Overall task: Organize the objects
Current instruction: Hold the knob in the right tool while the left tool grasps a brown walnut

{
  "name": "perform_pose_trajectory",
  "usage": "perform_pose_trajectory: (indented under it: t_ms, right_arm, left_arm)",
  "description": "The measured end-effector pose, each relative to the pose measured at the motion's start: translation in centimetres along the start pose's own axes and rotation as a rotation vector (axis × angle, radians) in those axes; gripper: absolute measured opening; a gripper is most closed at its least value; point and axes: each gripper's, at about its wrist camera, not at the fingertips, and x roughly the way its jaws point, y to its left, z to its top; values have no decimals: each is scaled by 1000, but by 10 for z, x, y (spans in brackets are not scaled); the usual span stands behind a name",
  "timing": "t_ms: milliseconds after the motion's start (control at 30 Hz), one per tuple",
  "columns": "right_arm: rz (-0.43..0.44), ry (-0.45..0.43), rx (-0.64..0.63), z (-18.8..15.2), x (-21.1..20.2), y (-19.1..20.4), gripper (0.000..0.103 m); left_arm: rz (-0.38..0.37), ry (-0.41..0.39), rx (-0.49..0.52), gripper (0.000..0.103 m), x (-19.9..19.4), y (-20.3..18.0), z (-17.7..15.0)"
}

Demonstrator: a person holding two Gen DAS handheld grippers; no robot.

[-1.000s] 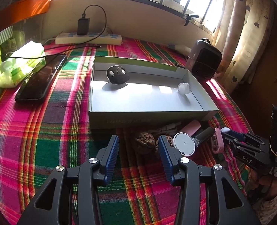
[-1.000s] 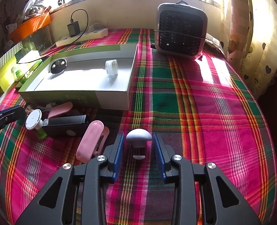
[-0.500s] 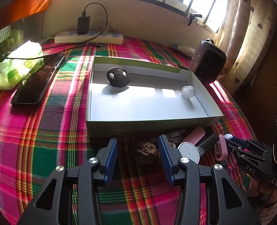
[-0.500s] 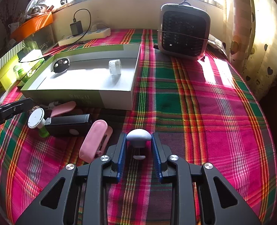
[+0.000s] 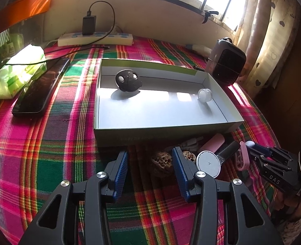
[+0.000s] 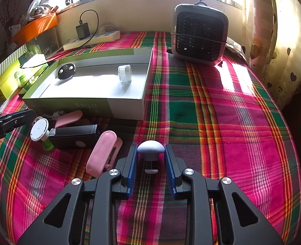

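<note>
- The right gripper (image 6: 151, 164) has its blue ribbed pads closed in on the cap of a small grey mushroom-shaped plastic piece (image 6: 151, 148); the jaws have just been narrowing, and both pads now look to touch the cap's sides. Its stem points back toward the gripper body, with a small foot showing lower down between the fingers.
- The left gripper (image 5: 149, 172) stands wide, holding nothing. A wrinkled brown walnut (image 5: 162, 163) lies between its pads, nearer the right-hand one, touching neither as far as I can tell.
- The shallow open cardboard box with a green rim and pale grey floor (image 6: 128, 107) lies ahead and to the left of the right gripper. So the mushroom piece would have to travel forward-left and clear the near wall; the right hand is the one carrying it.
- Just beside that gripper, on its left, is a pink plastic clip (image 6: 102, 153); further left a black rectangular device (image 6: 74, 136) with a white round disc (image 6: 39, 129) at its end, its long axis running along the box front.
- Inside the box already: a black oval shell-like object with two pale spots (image 5: 128, 80) and a small clear round jar (image 5: 205, 95), well apart.
- Readable writing: "DAS" on the right gripper's body in the left view; the print on the box front is upside-down Chinese characters I cannot make out.
- Behind, a dark desk fan (image 6: 199, 34) on the plaid cloth (image 6: 221, 122).
</note>
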Motion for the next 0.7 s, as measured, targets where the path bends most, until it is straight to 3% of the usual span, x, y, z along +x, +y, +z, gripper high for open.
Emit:
perform_pose_trajectory:
  t_ms: [133, 533, 700]
  right_arm:
    - [0, 0, 4, 0, 0, 0, 28]
    - [0, 0, 4, 0, 0, 0, 28]
    - [0, 0, 3, 0, 0, 0, 28]
  left_arm:
    - [34, 23, 15, 42, 5, -5, -1]
    - [44, 30, 3, 42, 6, -1, -4]
    - [50, 25, 5, 32, 5, -1, -6]
